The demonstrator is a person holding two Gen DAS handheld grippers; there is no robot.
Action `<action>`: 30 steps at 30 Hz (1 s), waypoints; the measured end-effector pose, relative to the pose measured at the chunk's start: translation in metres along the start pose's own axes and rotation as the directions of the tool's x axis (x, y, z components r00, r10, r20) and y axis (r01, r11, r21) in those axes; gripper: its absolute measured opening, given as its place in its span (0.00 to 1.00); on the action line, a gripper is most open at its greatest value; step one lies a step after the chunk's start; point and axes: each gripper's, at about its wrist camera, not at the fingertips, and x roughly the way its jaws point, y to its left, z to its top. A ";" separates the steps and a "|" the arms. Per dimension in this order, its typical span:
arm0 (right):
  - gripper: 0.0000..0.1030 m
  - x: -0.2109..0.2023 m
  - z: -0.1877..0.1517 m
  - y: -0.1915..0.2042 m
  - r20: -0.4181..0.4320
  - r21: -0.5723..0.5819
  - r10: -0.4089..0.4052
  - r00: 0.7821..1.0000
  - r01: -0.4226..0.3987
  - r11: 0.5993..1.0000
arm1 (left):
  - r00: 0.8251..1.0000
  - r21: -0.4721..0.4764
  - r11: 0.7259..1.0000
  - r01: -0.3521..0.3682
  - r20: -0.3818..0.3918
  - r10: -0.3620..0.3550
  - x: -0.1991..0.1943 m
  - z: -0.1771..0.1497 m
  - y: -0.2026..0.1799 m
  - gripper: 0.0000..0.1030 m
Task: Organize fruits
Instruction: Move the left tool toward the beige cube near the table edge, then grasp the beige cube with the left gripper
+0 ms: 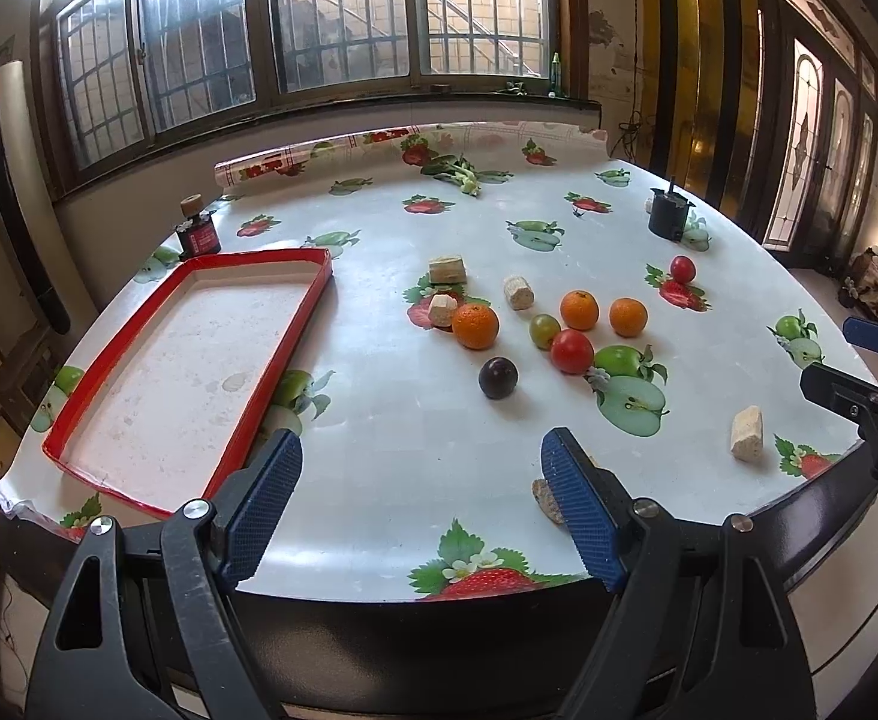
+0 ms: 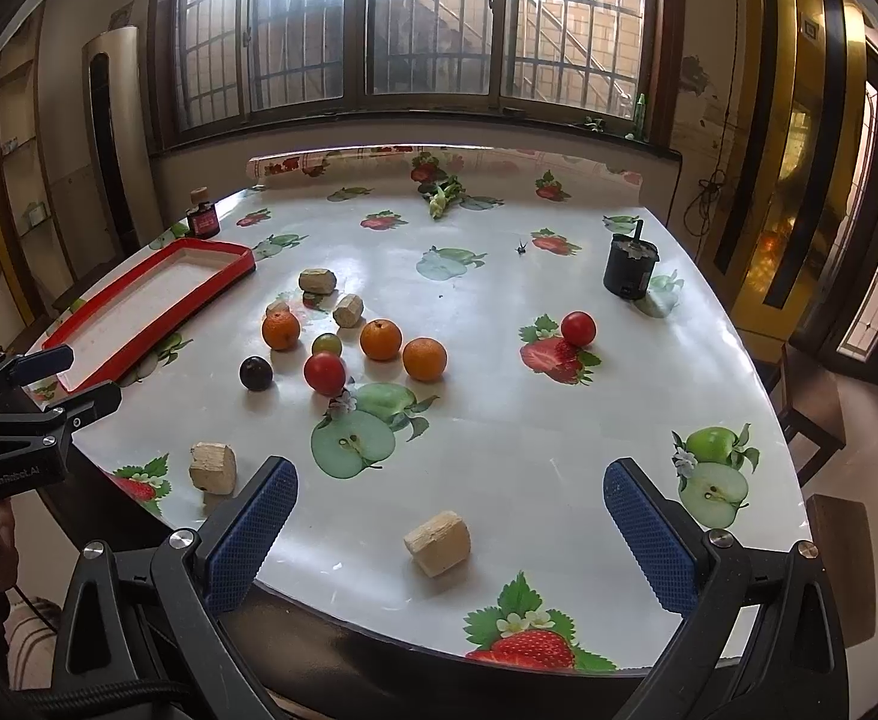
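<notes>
Fruits lie loose near the middle of the table [image 1: 379, 450], on a cloth printed with strawberries and apples. Three oranges [image 1: 475, 326] [image 1: 580, 309] [image 1: 628, 317] sit in a loose row, with a small green tomato [image 1: 544, 330] and a red tomato [image 1: 571, 351] just in front of them and a dark plum [image 1: 498, 378] nearest the near edge. A second red tomato [image 1: 682, 269] sits apart, farther right. Pale cork-like blocks [image 1: 447, 269] are scattered among and around the fruit.

The red-rimmed tray [image 1: 310, 315] lies at the left side of the table, well apart from the fruit, with a small dark bottle [image 1: 197, 231] beyond its far end. A black cylinder [image 1: 668, 213] stands at the far right.

The left gripper [image 1: 421, 498] hovers at the near edge, fingers spread wide, holding nothing. The right gripper [image 2: 451, 534] is likewise spread wide and empty, with one block [image 2: 437, 543] on the table between its fingers.
</notes>
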 end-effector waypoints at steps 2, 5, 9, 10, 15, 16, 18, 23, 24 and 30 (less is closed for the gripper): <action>1.00 0.001 0.000 -0.001 -0.004 0.002 -0.001 1.000 0.001 1.000 | 1.000 -0.003 1.000 0.008 0.010 -0.008 -0.002 0.000 0.000 0.80; 1.00 0.002 -0.001 -0.002 -0.007 -0.002 -0.016 1.000 0.016 1.000 | 1.000 -0.005 1.000 0.017 0.012 -0.017 -0.003 0.000 -0.002 0.80; 1.00 0.001 -0.002 -0.005 -0.005 0.008 -0.021 1.000 0.021 1.000 | 1.000 0.002 1.000 0.030 0.009 -0.030 -0.003 -0.001 -0.006 0.80; 1.00 0.001 -0.003 -0.007 -0.006 0.011 -0.020 1.000 0.020 1.000 | 0.999 0.003 0.999 0.033 0.007 -0.033 -0.003 -0.002 -0.007 0.80; 1.00 0.003 -0.005 -0.011 -0.014 0.021 -0.024 1.000 0.024 0.999 | 0.998 0.011 0.998 0.064 0.004 -0.064 -0.005 -0.003 -0.015 0.80; 1.00 0.003 -0.005 -0.011 -0.013 0.023 -0.023 1.000 0.023 0.999 | 0.997 0.012 0.997 0.075 0.003 -0.075 -0.005 -0.003 -0.016 0.80; 1.00 0.002 -0.005 -0.012 -0.006 0.026 -0.017 1.000 0.017 0.999 | 0.996 0.017 0.995 0.094 -0.004 -0.094 -0.004 -0.004 -0.020 0.80; 1.00 0.003 -0.009 -0.016 -0.011 0.037 -0.009 1.000 0.010 0.999 | 0.993 0.032 0.993 0.117 -0.030 -0.116 0.005 -0.008 -0.031 0.80; 1.00 0.004 -0.010 -0.017 -0.016 0.039 -0.007 1.000 0.008 0.999 | 0.992 0.032 0.992 0.122 -0.036 -0.121 0.007 -0.008 -0.032 0.80; 1.00 0.010 -0.013 -0.018 -0.031 0.041 0.007 0.999 -0.006 0.999 | 0.983 0.021 0.986 0.163 -0.085 -0.161 0.022 -0.013 -0.038 0.80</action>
